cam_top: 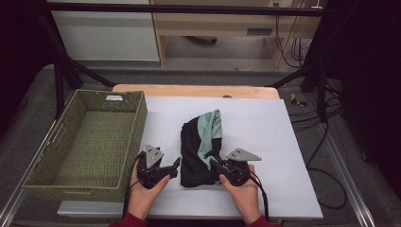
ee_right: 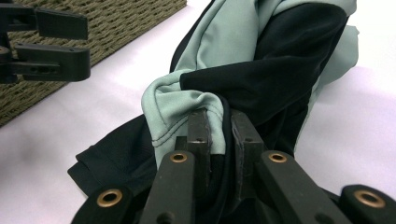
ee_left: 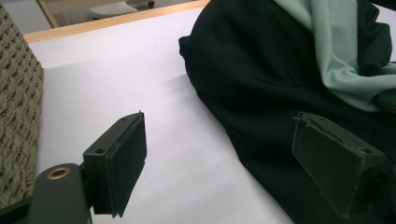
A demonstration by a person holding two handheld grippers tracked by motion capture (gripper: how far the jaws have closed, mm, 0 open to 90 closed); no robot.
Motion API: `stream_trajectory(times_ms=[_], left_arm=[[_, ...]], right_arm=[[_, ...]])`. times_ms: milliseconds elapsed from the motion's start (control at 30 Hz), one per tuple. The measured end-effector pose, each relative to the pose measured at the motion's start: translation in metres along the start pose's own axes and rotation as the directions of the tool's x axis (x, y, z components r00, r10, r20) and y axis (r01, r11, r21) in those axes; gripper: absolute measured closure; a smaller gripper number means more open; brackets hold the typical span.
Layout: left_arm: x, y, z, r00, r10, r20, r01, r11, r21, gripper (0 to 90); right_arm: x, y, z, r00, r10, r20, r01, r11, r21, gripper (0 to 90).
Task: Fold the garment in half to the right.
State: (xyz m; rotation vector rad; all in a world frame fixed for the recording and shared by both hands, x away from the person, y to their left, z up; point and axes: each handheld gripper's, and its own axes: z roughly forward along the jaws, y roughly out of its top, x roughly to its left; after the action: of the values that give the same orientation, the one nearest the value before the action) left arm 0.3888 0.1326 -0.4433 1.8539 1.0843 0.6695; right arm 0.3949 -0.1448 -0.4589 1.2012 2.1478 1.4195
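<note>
A black and mint-green garment lies bunched in the middle of the white table. My right gripper is at its near right edge, its jaws shut on a fold of the green and black cloth. My left gripper sits just left of the garment with its jaws open. In the left gripper view the garment lies ahead, one pad over its black edge, the other pad over bare table, and nothing is pinched between them.
A woven green basket stands empty at the left of the table, close to my left gripper. The white table top extends to the right and behind the garment. Cables trail on the floor at the right.
</note>
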Motion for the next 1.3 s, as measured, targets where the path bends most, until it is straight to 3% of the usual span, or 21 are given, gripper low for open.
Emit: stream_trajectory(times_ms=[167, 367, 533, 633, 1033, 1300], left_arm=[[0.004, -0.002, -0.002, 1.0, -0.004, -0.002, 0.004, 1.0, 0.004, 17.3], [0.002, -0.013, -0.004, 0.9996, 0.027, -0.006, -0.027, 0.9991, 0.031, 17.3], [0.005, -0.016, -0.005, 0.9997, 0.012, -0.023, -0.011, 0.9995, 0.028, 17.5], [0.001, -0.018, -0.001, 0.9998, 0.019, -0.005, -0.019, 0.9989, 0.044, 17.4], [0.001, -0.021, 0.0, 0.9997, 0.019, -0.015, -0.018, 0.9987, 0.047, 17.5], [0.002, -0.021, 0.0, 0.9998, 0.017, -0.014, -0.017, 0.9987, 0.048, 17.4]], right_arm=[[-0.001, -0.001, 0.0, 0.9999, 0.011, -0.005, -0.011, 1.0, -0.002, 80.8], [0.0, -0.003, 0.0, 0.9997, 0.022, -0.012, -0.022, 1.0, 0.005, 80.6], [-0.004, -0.005, 0.0, 0.999, 0.044, -0.008, -0.044, 0.999, 0.009, 80.5], [-0.005, -0.005, 0.0, 0.9984, 0.056, -0.006, -0.056, 0.998, 0.012, 80.4], [-0.006, -0.008, 0.003, 0.9985, 0.054, 0.001, -0.054, 0.998, 0.026, 80.0], [-0.012, -0.008, 0.008, 0.9928, 0.116, -0.032, -0.115, 0.993, 0.031, 80.0]])
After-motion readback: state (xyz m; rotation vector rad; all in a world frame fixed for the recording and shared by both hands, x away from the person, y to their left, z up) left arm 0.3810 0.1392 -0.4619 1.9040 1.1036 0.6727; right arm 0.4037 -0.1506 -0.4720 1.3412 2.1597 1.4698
